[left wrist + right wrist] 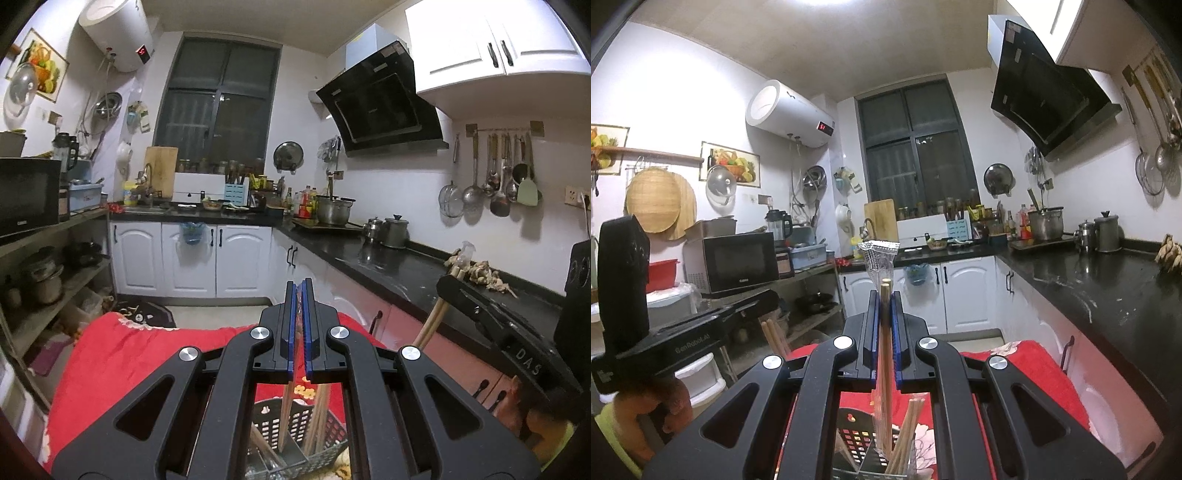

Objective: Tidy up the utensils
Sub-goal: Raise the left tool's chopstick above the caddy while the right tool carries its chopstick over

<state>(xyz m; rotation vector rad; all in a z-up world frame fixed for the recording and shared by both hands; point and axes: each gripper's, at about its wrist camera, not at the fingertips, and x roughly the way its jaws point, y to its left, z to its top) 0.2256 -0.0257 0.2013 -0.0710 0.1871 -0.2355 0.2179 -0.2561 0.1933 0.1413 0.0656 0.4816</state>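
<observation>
My left gripper point(300, 286) is shut, with clear wrapper film pinched between its blue pads; wooden chopsticks point(286, 413) hang below it into a black perforated utensil basket point(295, 424). My right gripper point(885, 295) is shut on a pair of wooden chopsticks in a clear plastic sleeve point(885, 332), held upright, lower ends in the same basket point(860, 443). More loose chopsticks point(905, 435) stand in the basket. The right gripper also shows in the left wrist view point(454, 284), holding chopsticks.
The basket stands on a red flowered cloth point(110, 350). A black countertop point(406, 266) with pots runs along the right. White cabinets point(192, 254) are ahead; a shelf with a microwave point(738, 260) is on the left.
</observation>
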